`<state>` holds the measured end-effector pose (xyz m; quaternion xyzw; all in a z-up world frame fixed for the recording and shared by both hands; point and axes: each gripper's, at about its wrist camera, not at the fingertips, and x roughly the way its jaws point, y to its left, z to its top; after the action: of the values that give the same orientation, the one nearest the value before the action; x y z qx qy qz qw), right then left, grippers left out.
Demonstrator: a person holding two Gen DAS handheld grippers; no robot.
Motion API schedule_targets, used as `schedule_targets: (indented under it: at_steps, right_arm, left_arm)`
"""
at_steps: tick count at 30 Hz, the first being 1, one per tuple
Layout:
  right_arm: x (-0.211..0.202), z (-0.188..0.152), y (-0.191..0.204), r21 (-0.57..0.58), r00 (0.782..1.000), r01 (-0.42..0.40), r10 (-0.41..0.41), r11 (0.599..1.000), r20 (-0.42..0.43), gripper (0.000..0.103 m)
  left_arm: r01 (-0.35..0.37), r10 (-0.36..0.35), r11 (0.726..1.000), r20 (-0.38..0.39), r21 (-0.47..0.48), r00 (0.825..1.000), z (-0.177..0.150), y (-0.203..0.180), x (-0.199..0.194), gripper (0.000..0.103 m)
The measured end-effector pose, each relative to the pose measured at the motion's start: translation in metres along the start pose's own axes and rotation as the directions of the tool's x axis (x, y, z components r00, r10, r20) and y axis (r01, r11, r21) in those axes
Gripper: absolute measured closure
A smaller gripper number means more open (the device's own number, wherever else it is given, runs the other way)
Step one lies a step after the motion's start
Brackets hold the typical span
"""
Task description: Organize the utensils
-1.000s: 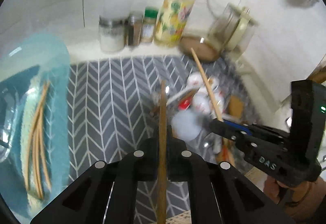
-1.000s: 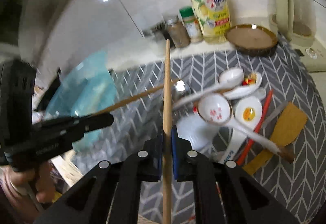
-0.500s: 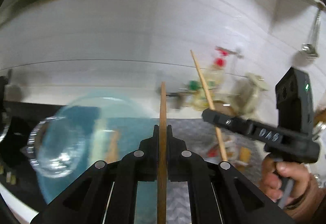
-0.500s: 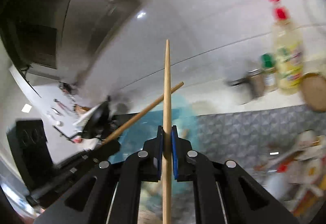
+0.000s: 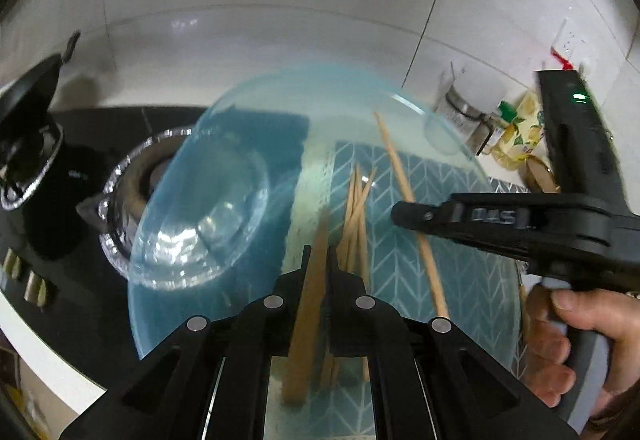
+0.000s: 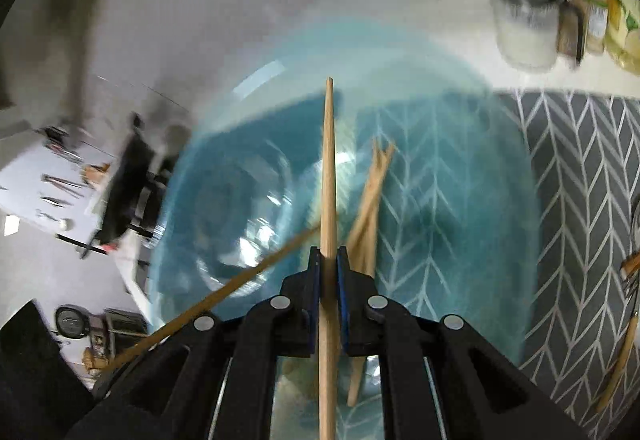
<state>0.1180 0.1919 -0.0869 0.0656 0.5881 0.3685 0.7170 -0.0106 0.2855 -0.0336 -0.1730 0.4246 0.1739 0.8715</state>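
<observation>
The step in hand looks like putting chopsticks away in the blue bowl (image 5: pixel 460 160). Each gripper holds one stick over it.

The left gripper (image 5: pixel 318 260) is pinched tight on a chopstick (image 5: pixel 308 304) that points forward over the bowl. The right gripper (image 6: pixel 329 272) is pinched tight on its own stick (image 6: pixel 328 180) too. In the left view that right stick (image 5: pixel 404 184) slants across the bowl, and the hand (image 5: pixel 576 336) grips the handle at the right.

The bowl is see-through and sits at the left edge of the gray mat (image 6: pixel 580 180), next to the black stove (image 5: pixel 60 200). A small bunch of sticks (image 5: pixel 356 216) already lies inside it. I cannot tell if anything else is in there; a blurry clear round shape shows on the left.

Next, I think both grippers should go lower, line their sticks up with the bunch, and then open. If they let go too high, a stick could bounce out.
</observation>
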Motion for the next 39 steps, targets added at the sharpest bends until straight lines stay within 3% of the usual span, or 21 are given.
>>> schedule_targets:
  at_steps: [5, 10, 11, 12, 13, 18, 21, 24, 25, 27, 28, 29, 31, 36, 39]
  right_arm:
    - [0.02, -0.007, 0.012, -0.045, 0.988, 0.088, -0.093, 0.995, -0.124, 0.093]
    - [0.005, -0.005, 0.014, -0.06, 0.992, 0.092, -0.096, 0.994, -0.077, 0.093]
    - [-0.005, -0.003, 0.011, -0.07, 0.994, 0.084, -0.089, 0.994, -0.061, 0.094]
    - [-0.014, -0.002, 0.006, -0.077, 0.995, 0.078, -0.082, 0.994, -0.048, 0.094]
    - [-0.028, 0.0, 0.001, -0.086, 0.998, 0.062, -0.064, 0.994, -0.023, 0.094]
    - [-0.106, 0.01, -0.029, -0.115, 0.989, -0.032, 0.048, 0.993, 0.143, 0.094]
    - [-0.168, 0.008, -0.044, -0.201, 0.95, -0.012, 0.073, 0.98, 0.304, 0.094]
    - [-0.232, -0.002, -0.064, -0.285, 0.875, 0.095, 0.056, 0.954, 0.481, 0.094]
    - [-0.252, -0.008, -0.075, -0.307, 0.84, 0.135, 0.055, 0.942, 0.54, 0.094]
    - [-0.273, -0.016, -0.095, -0.318, 0.806, 0.18, 0.046, 0.931, 0.59, 0.082]
    - [-0.281, -0.021, -0.113, -0.306, 0.801, 0.211, 0.016, 0.928, 0.599, 0.068]
    - [-0.283, -0.026, -0.13, -0.281, 0.798, 0.243, -0.027, 0.929, 0.602, 0.057]
    - [-0.284, -0.036, -0.161, -0.23, 0.799, 0.273, -0.087, 0.934, 0.595, 0.056]
    - [-0.268, -0.065, -0.24, -0.117, 0.845, 0.281, -0.188, 0.952, 0.502, 0.056]
    - [-0.258, -0.084, -0.272, -0.078, 0.873, 0.262, -0.201, 0.962, 0.444, 0.056]
  left_arm:
    - [-0.008, 0.008, 1.0, -0.052, -0.006, 0.999, -0.011, 0.003, 0.007, 0.095]
    - [-0.027, 0.026, 1.0, -0.056, -0.007, 0.998, -0.019, 0.004, -0.009, 0.087]
    - [-0.044, 0.044, 0.999, -0.059, 0.0, 0.997, -0.02, 0.002, -0.015, 0.071]
    - [-0.062, 0.062, 0.998, -0.06, 0.006, 0.996, -0.021, 0.002, -0.019, 0.044]
    - [-0.082, 0.083, 0.996, -0.051, 0.016, 0.995, -0.023, 0.0, -0.026, 0.037]
    - [-0.073, 0.072, 0.997, 0.009, 0.037, 0.997, -0.014, -0.02, -0.057, 0.037]
    - [-0.002, -0.004, 0.997, 0.073, 0.075, 0.997, 0.0, -0.054, -0.076, 0.037]
    - [0.08, -0.095, 0.987, 0.106, 0.14, 0.99, 0.007, -0.097, -0.085, 0.037]
    - [0.114, -0.132, 0.98, 0.1, 0.166, 0.986, 0.007, -0.114, -0.083, 0.037]
    - [0.165, -0.181, 0.966, 0.063, 0.197, 0.982, 0.003, -0.143, -0.069, 0.036]
    - [0.187, -0.197, 0.961, 0.03, 0.206, 0.98, -0.001, -0.157, -0.058, 0.036]
    - [0.217, -0.218, 0.952, -0.018, 0.215, 0.976, -0.008, -0.174, -0.041, 0.036]
    - [0.259, -0.246, 0.94, -0.083, 0.221, 0.966, -0.021, -0.195, -0.014, 0.036]
    - [0.302, -0.25, 0.929, -0.241, 0.212, 0.938, -0.057, -0.232, 0.057, 0.043]
    - [0.28, -0.219, 0.936, -0.273, 0.212, 0.937, -0.067, -0.24, 0.08, 0.043]
